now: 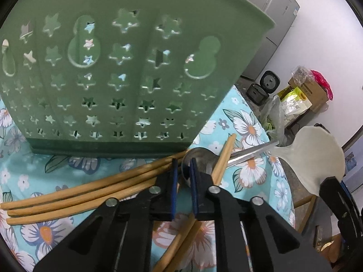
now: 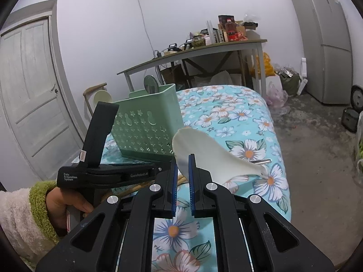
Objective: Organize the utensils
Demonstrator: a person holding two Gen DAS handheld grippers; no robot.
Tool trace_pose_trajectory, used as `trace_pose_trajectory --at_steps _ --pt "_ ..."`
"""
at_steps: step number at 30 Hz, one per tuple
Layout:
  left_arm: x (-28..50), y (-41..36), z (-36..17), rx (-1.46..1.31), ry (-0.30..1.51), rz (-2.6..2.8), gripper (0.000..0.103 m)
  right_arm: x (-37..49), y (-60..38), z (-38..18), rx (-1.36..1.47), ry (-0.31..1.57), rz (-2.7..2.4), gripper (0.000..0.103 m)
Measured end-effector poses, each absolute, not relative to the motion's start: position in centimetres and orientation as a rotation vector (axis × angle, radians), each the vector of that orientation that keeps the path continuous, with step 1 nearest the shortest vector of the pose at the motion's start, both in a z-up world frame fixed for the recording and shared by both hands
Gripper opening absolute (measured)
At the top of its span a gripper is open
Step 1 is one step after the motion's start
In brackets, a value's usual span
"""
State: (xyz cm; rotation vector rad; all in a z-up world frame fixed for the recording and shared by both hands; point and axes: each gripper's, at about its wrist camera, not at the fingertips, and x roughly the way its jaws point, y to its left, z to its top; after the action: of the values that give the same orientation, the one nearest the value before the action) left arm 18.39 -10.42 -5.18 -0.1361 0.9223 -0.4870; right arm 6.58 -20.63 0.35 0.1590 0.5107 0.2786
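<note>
partly hidden, metal spoon [image 1: 199, 158] under left gripper [image 1: 183, 162].

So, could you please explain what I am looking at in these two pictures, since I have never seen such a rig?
There is no robot here. A person's hand holds a pistol-grip tool with two blue-padded fingers, one in each hand, and a fisheye camera on each looks along its fingers. One picture comes from the left tool, the other from the right tool. On the floral tablecloth stands a green star-holed utensil basket, with wooden chopsticks and a metal spoon lying beside it. The left tool seems shut on the spoon's bowl. The right tool grips a white rice paddle.
</note>
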Motion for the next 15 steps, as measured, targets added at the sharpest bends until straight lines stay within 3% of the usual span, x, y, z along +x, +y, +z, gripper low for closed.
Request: trace_pose_trajectory --at_steps 15 --pt "14.7 -10.6 0.0 -0.008 0.725 -0.418 0.001 6.1 -21.5 1.1 0.181 0.479 0.257 0.006"
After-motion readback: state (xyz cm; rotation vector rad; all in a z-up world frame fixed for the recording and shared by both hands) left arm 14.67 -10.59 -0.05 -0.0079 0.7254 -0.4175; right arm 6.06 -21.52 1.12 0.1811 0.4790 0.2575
